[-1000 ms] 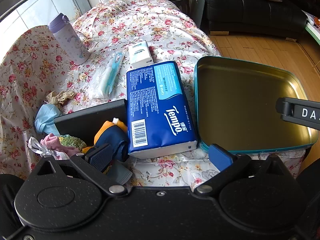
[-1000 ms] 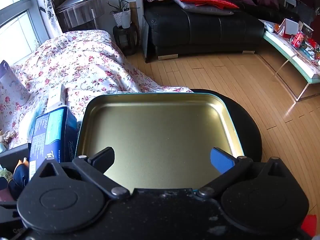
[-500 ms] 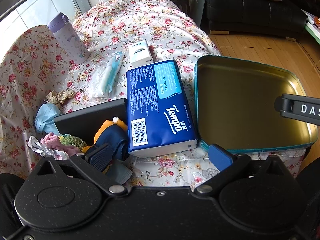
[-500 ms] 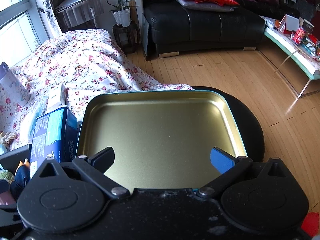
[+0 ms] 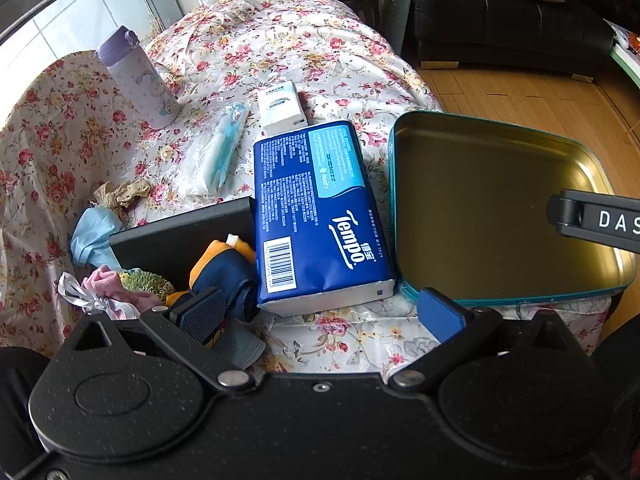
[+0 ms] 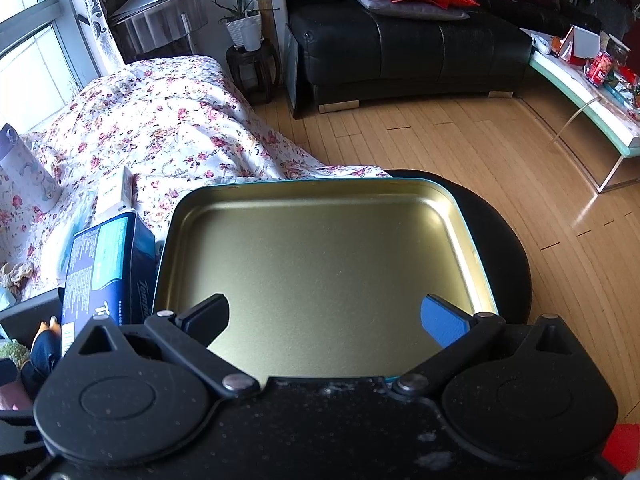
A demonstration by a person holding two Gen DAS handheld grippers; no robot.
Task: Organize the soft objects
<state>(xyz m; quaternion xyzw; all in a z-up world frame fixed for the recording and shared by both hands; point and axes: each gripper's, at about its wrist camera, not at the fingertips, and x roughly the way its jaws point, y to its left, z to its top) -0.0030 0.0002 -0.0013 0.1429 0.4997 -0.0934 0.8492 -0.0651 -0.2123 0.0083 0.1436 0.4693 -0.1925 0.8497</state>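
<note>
A blue Tempo tissue pack lies on the floral cloth between a black box and a gold tin tray. The box holds a blue-and-orange plush, a pink sock and a green scrubby item. My left gripper stands open just short of the tissue pack's near end, nothing between its fingers. In the right wrist view my right gripper hangs open over the near part of the tin tray, with the tissue pack to its left.
A purple bottle, a small white box and a wrapped toothbrush lie farther back on the cloth. A light blue mask sits left of the box. A black sofa and wooden floor lie beyond.
The right wrist view has shifted slightly, showing the tin tray a little lower and farther; the left gripper and objects have not moved.
</note>
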